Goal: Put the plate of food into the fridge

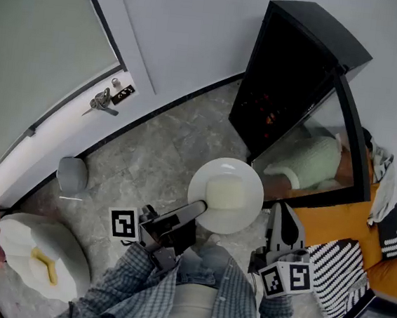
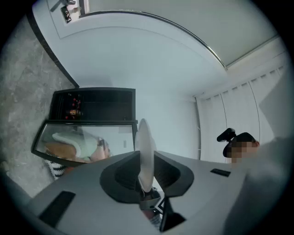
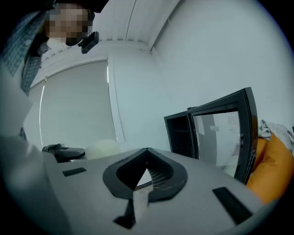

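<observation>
grey marbled floor (image 1: 150,150) fills the middle of the head view, with a pale door (image 1: 42,39) at the upper left and a white wall behind. a black fridge (image 1: 284,79) stands on the floor against that wall, its inside dark, and its glass door (image 1: 319,153) is swung out wide to the right. just beside the glass door lies an orange cushion (image 1: 333,222) with a black-and-white striped cushion (image 1: 342,269) below it. at the lower left is a white rounded stool (image 1: 28,239) with a yellow piece (image 1: 46,262) on top, and a small grey round thing (image 1: 72,175) sits on the floor near it

the white plate (image 1: 242,212) is outside the fridge, held level over the floor just in front of the open compartment and near the lower corner of the glass door. the left gripper (image 1: 199,206) has its jaws clamped on the plate's near rim; in the left gripper view the plate (image 2: 143,147) shows edge-on between them. the right gripper (image 1: 283,214) hangs just to the right of the plate, apart from it, jaws pressed together at the tips with nothing in them. a pale square block of food (image 1: 225,191) lies in the middle of the plate. keys (image 1: 104,101) hang at the door's handle
</observation>
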### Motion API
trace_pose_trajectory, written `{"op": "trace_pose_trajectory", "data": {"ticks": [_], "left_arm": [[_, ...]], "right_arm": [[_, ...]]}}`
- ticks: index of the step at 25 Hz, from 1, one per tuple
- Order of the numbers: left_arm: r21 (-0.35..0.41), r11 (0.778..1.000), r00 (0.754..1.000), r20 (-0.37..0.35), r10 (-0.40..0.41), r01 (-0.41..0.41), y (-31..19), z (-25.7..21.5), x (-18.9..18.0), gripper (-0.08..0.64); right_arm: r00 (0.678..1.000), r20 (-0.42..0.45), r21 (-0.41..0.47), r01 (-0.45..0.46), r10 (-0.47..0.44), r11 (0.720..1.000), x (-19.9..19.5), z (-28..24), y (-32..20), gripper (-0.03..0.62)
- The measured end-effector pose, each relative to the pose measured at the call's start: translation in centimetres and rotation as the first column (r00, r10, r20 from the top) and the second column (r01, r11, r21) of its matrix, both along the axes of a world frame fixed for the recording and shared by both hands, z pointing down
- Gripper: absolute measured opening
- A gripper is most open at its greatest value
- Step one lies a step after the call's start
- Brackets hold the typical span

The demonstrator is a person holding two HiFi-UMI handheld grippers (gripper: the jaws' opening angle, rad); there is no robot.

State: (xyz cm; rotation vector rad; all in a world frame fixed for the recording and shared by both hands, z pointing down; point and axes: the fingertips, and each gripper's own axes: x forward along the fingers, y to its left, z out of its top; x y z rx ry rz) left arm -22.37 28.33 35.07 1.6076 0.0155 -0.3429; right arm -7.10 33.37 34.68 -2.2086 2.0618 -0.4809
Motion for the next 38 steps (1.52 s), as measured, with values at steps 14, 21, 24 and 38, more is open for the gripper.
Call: {"op": "trace_pose_trajectory", "data": {"ticks": [14,21,24,38], "left_arm": [[-0.007,1.000,1.000,-0.004,-0.006,0.006,-0.6,0.3,-1.1,0.077],[-0.006,1.000,1.000,-0.003,-0.018,0.018,-1.5,0.5,-2.2,0.077],[-0.006,1.000,1.000,-0.005,-0.023,0.023,-1.9,0.4,-2.9,0.077],[-0.010,1.000,1.000,-0.002,0.003,-0.003,-1.7,1.0,-5.1,0.077]], "right_arm": [[0.987,0.162,-0.011,0.006,-0.004,1.000,-1.0,0.4,-0.5,0.008],[0.933,0.359,-0.013,0.043,-0.036,0.999,-3.1,0.6,-1.4,0.012],[0.839,0.543,-0.002,0.050,-0.041,0.999,-4.0,1.0,-1.7,0.070],[0.711,0.665,0.056,0.257,-0.228,0.965,-10.9,1.3,-2.2,0.103]]}}
